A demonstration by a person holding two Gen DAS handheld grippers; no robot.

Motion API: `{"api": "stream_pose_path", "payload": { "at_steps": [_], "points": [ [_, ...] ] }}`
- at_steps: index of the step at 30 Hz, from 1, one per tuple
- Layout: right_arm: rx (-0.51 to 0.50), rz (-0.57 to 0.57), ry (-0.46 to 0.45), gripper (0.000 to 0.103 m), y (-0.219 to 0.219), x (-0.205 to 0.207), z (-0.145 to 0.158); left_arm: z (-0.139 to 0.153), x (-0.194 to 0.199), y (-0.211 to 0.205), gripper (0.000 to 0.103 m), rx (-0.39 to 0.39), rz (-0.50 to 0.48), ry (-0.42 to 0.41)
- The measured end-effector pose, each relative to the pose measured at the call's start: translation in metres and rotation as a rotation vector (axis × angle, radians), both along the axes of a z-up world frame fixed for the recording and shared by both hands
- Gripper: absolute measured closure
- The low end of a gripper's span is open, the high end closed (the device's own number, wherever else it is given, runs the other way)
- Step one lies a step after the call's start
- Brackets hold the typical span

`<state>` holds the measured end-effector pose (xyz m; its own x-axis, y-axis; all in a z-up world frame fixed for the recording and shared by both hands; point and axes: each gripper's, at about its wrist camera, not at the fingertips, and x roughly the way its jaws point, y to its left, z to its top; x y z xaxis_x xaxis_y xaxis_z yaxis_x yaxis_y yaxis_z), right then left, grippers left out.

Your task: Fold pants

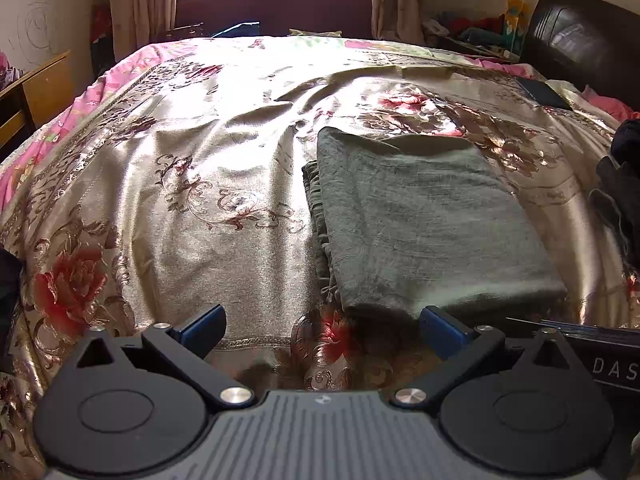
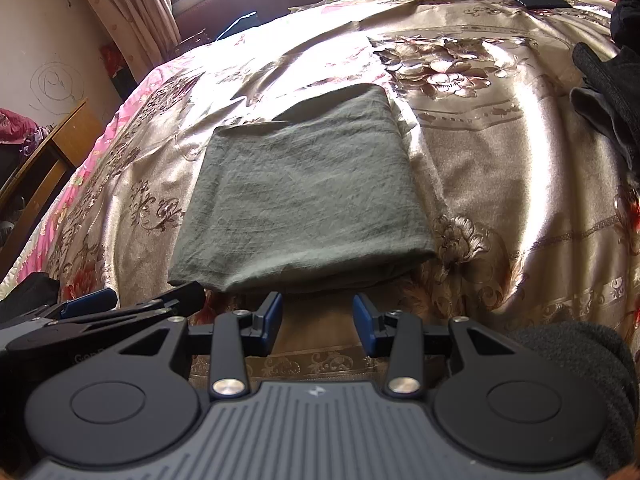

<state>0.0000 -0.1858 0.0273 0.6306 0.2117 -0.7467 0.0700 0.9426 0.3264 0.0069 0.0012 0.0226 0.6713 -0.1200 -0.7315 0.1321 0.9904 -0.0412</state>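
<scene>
The grey-green pants (image 1: 424,220) lie folded into a flat rectangle on the floral bedspread (image 1: 192,168); they also show in the right wrist view (image 2: 304,192). My left gripper (image 1: 320,330) is open wide and empty, just short of the fold's near edge, its right pad (image 1: 444,330) close to the near corner. My right gripper (image 2: 318,320) is open and empty, just in front of the fold's near edge. The left gripper's tip also shows at the lower left of the right wrist view (image 2: 120,306).
A dark clothes pile (image 2: 608,92) lies at the bed's right side. A dark flat phone-like object (image 1: 540,92) lies near the headboard (image 1: 580,36). A wooden desk (image 1: 32,92) stands left of the bed, with a window and curtains beyond.
</scene>
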Motion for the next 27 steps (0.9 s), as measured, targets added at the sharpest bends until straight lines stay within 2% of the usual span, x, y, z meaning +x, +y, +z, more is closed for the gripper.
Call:
{"api": "stream_pose_path", "payload": {
  "at_steps": [27],
  "points": [
    [0.0,0.0,0.001,0.063,0.0004,0.0003,0.0001,0.0009,-0.0013,-0.0014,0.0,0.009,0.005,-0.006]
  ]
}}
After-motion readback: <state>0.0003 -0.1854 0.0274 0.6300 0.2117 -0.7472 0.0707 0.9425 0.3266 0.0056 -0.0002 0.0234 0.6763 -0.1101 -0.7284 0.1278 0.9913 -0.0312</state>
